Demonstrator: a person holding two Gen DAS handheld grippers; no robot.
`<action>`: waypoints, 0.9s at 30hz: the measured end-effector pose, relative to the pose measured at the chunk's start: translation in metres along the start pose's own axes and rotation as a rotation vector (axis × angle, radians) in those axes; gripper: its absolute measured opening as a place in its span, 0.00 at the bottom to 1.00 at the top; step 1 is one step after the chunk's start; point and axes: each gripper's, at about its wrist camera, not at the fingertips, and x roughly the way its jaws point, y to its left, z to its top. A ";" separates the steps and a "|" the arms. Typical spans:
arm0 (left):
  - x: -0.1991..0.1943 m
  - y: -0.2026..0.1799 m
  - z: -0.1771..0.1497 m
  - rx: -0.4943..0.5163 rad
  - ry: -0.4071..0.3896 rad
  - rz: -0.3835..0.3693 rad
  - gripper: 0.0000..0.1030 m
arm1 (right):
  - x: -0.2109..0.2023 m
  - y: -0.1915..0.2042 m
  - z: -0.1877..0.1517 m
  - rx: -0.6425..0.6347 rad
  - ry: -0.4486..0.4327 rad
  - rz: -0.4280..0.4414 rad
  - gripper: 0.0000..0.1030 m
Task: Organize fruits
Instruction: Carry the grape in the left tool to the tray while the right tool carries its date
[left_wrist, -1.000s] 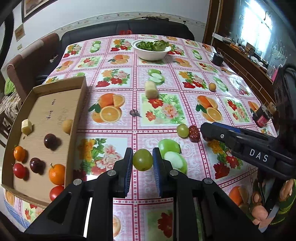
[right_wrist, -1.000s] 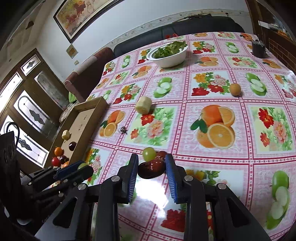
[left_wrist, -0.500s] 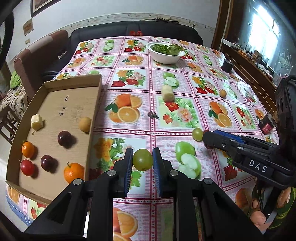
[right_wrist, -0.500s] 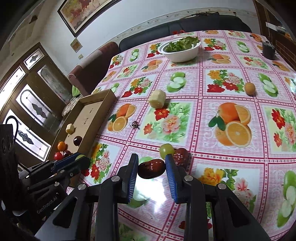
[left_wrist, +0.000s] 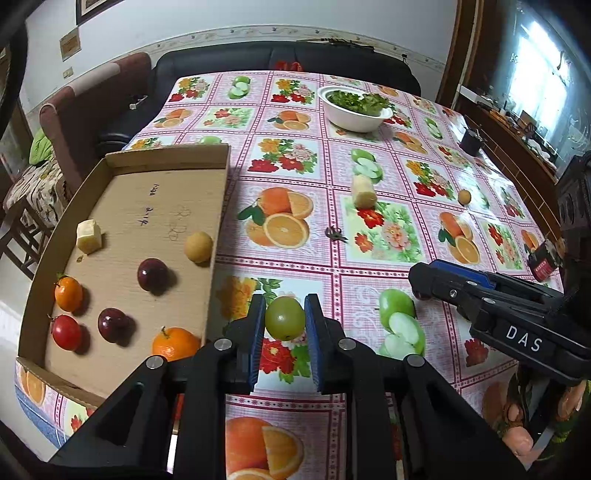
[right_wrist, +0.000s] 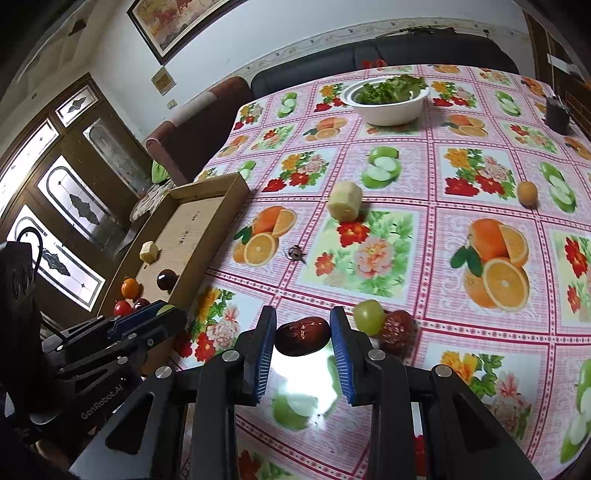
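1. green grape (left_wrist: 284, 318) pinched in the left gripper (left_wrist: 284, 325), just right of the cardboard tray (left_wrist: 218, 206) holding 7 fruits.
2. dark red date (right_wrist: 303, 336) pinched in the right gripper (right_wrist: 303, 341), right of the tray (right_wrist: 221, 221); another grape (right_wrist: 368, 316) lies further right.

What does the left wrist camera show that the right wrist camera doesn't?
Only the left wrist view: the left hand-held gripper shut on a green grape, and the orange by the box's near corner.

Only the right wrist view: the right hand-held gripper shut on a dark red date, plus a second grape and a second date lying on the table.

Both: the cardboard box with fruit, the white bowl of greens, and the pale chunk on the tablecloth.
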 end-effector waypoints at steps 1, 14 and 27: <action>0.000 0.001 0.000 -0.002 0.000 0.002 0.18 | 0.002 0.003 0.001 -0.005 0.001 0.003 0.30; 0.001 0.039 0.008 -0.069 -0.006 0.048 0.18 | 0.021 0.037 0.016 -0.064 0.018 0.039 0.29; 0.000 0.079 0.014 -0.140 -0.014 0.087 0.18 | 0.043 0.070 0.033 -0.122 0.036 0.072 0.29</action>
